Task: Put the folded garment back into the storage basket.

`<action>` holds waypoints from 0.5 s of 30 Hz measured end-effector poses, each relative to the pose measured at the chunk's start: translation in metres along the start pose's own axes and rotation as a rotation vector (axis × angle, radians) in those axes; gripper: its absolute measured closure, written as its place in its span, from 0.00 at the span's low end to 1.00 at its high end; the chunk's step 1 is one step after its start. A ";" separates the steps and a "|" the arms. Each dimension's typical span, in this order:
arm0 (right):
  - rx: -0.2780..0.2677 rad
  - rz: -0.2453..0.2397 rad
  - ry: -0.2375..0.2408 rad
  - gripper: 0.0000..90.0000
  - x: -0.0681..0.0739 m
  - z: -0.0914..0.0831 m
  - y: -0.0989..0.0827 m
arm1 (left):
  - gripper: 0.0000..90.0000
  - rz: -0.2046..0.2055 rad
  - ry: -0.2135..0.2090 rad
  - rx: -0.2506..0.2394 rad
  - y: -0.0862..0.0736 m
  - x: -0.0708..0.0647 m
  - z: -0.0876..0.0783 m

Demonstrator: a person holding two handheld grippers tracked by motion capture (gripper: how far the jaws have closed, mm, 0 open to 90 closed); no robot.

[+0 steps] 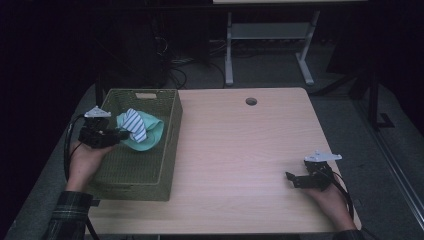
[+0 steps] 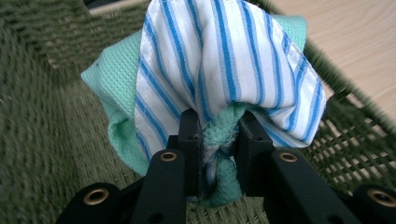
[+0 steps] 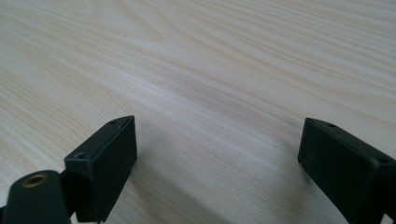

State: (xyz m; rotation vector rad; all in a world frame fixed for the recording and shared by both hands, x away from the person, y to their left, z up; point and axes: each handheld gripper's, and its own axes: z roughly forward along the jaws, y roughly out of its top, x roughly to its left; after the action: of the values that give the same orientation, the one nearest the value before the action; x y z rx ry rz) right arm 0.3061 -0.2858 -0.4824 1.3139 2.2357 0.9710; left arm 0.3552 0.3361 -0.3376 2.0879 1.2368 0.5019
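Green woven basket (image 1: 131,172) at table's 9 o'clock in high view; left gripper (image 1: 116,135) over it clamps cloth bundle (image 1: 140,129), long axis running 9 to 3. Right gripper (image 1: 292,179) at 4 o'clock, low over wood table (image 1: 240,145).
Left gripper view: jaws pinch striped cloth (image 2: 224,60) and mint towel (image 2: 114,77), bundle fanning toward 12.
Right gripper view: jaws wide apart, nothing between

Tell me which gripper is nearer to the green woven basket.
Left. The left gripper is over the green woven basket, gripping a striped cloth and a mint towel. The right gripper rests open on the table, far away.
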 end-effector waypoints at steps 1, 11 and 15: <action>0.000 0.000 0.000 0.13 0.000 0.000 0.000 | 0.82 0.003 -0.001 0.008 -0.001 0.000 0.002; 0.000 0.000 0.000 0.13 0.000 0.000 0.000 | 0.81 0.029 -0.021 0.089 -0.011 0.001 0.031; 0.000 0.000 0.000 0.13 0.000 0.000 0.000 | 0.80 0.027 -0.029 0.123 -0.015 0.001 0.040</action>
State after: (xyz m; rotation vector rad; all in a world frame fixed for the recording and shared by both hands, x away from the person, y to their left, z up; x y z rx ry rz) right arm 0.3061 -0.2857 -0.4824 1.3143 2.2358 0.9712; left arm 0.3708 0.3287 -0.3769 2.2097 1.2523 0.4154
